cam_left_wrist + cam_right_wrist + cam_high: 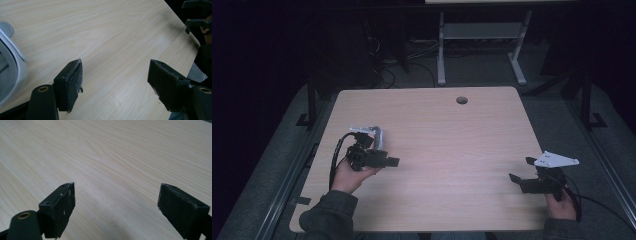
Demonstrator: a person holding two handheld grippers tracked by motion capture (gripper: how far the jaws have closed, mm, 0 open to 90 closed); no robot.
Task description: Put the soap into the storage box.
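On a bare light-wood table (pixel 447 140) a person holds two black grippers. My left gripper (pixel 384 155) hovers over the table's left side in a hand (pixel 352 177), pointing right, with its grey plate (pixel 371 131) behind it. In the left gripper view its jaws (pixel 115 72) stand wide apart with nothing but tabletop between them. My right gripper (pixel 521 169) is near the right front corner under its grey plate (pixel 556 160), pointing left. Its own view shows it (pixel 116 195) open and empty. The right gripper (pixel 195 22) also appears far off in the left gripper view.
A round cable hole (pixel 461 100) sits near the table's far edge. A pale rounded piece (pixel 11 67) lies at the left edge of the left gripper view. Behind the table stands another desk's white frame (pixel 482 35), with cables on the dark floor.
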